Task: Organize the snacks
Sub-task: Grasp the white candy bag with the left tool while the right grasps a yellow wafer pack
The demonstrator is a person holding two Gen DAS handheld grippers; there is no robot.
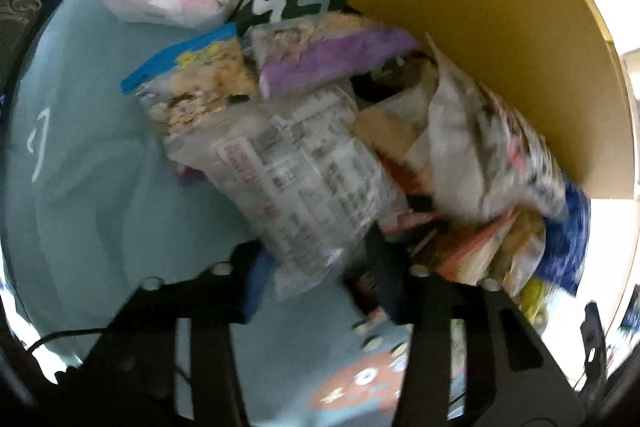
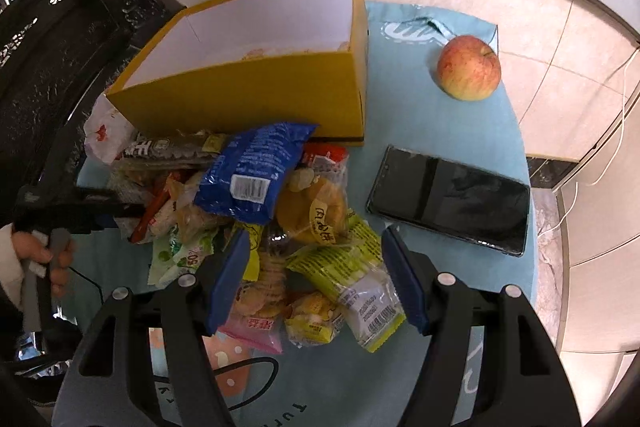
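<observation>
Table (image 2: 460,131) with pale blue cloth carries everything. Yellow box (image 2: 248,87) is the biggest item, open top, white inside, long axis running left-right in the right wrist view, sitting at the far side of the cloth. Snack pile (image 2: 280,227) lies just in front of the box, touching its front wall, packets overlapping at all angles. Black phone (image 2: 448,203) lies flat to the right of the pile, apart from it. Blue packet (image 2: 252,171) tops the pile, tilted, long axis pointing up toward the box. Apple (image 2: 468,67) sits far right of the box, stem up.

Right gripper (image 2: 316,275) hovers over the near edge of the pile, jaws spread wide, straddling the cracker and green packets, gripping nothing.

Left gripper (image 1: 316,267) is at the pile's left side, jaws wide apart; a clear printed packet (image 1: 304,171) sits between them, long axis running away from the camera. Blur: cannot tell whether the pads touch it.
</observation>
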